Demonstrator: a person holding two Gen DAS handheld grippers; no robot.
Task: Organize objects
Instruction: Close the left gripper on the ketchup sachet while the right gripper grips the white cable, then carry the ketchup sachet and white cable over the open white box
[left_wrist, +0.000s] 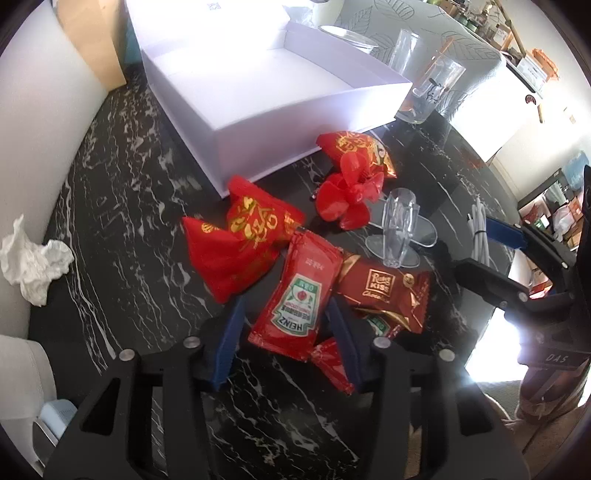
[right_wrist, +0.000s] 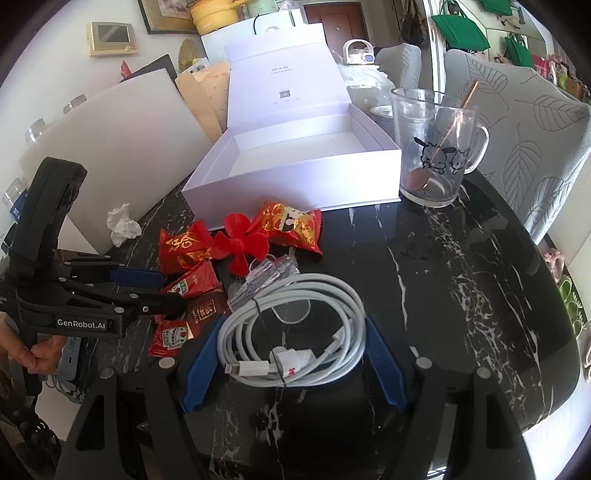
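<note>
An open white box (left_wrist: 280, 99) (right_wrist: 295, 162) stands on the black marble table (left_wrist: 129, 229). Before it lie two red candy bags (left_wrist: 240, 240) (left_wrist: 358, 147), a red plastic flower (left_wrist: 347, 192), a Heinz ketchup packet (left_wrist: 295, 302), a red chocolate packet (left_wrist: 384, 291) and a clear plastic stand (left_wrist: 399, 232). My left gripper (left_wrist: 286, 314) is open, its blue fingers on either side of the ketchup packet. My right gripper (right_wrist: 291, 350) is open around a coiled white cable (right_wrist: 291, 332). The left gripper (right_wrist: 147, 291) also shows in the right wrist view.
A crumpled tissue (left_wrist: 33, 258) lies at the left. A glass mug with a spoon (right_wrist: 432, 147) stands right of the box. A patterned grey chair (right_wrist: 517, 122) is behind the table. A white board (right_wrist: 110, 147) leans at the left.
</note>
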